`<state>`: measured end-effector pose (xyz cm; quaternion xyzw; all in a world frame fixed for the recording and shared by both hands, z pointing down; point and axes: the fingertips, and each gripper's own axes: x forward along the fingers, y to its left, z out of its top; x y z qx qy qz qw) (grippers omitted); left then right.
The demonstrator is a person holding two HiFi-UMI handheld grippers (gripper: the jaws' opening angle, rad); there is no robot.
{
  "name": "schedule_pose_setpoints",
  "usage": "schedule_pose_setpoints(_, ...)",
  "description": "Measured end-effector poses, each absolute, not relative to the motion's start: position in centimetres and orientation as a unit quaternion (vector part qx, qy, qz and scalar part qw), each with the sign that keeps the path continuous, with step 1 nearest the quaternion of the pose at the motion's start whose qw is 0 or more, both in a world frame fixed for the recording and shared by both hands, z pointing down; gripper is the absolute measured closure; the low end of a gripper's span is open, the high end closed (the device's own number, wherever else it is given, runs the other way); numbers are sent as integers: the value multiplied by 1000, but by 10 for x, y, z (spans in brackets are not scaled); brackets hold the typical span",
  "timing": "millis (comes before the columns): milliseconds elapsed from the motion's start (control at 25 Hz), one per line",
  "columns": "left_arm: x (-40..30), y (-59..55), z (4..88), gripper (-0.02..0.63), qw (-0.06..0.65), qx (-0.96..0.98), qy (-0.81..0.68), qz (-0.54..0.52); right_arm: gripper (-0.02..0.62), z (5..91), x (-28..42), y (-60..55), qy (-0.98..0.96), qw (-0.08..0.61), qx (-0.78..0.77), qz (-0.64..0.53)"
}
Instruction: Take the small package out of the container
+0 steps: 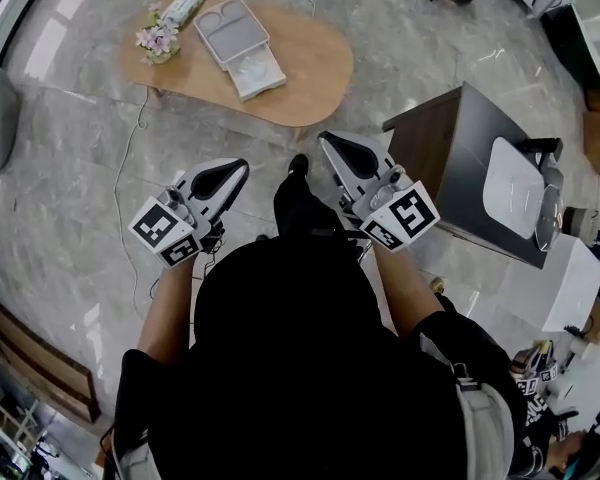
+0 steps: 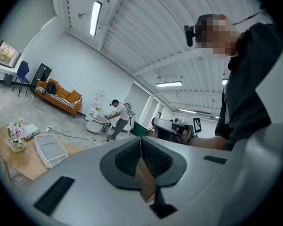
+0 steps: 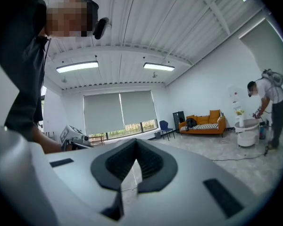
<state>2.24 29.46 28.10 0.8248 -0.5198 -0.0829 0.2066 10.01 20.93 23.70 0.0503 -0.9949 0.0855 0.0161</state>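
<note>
Grippers at rest: left gripper (image 1: 230, 171) and right gripper (image 1: 332, 146) are both empty with jaws together, held by the person's waist, presumably because the approach is not yet begun. The white container (image 1: 232, 34) lies open by the far edge of the oval table (image 1: 310, 78), well apart from them. Small package inside not distinguishable.

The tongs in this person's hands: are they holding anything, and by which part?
Nothing is held. The left tongs and the right tongs are both shut on empty air, well away from the white container on the wooden table.
</note>
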Motion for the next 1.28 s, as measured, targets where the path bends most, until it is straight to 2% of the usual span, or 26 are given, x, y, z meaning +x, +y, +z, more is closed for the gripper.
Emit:
schedule_pose_setpoints(520, -25, 158, 299, 588, 236, 792, -564, -19, 584, 239, 60, 62, -994, 3, 8, 112)
schedule_pose_setpoints(840, -47, 95, 326, 588, 245, 799, -548, 33, 584, 268, 35, 1, -992, 19, -8, 124)
schedule_pose_setpoints(1280, -102, 24, 416, 588, 246, 832, -476, 141, 584, 342, 9, -50, -987, 64, 34, 141)
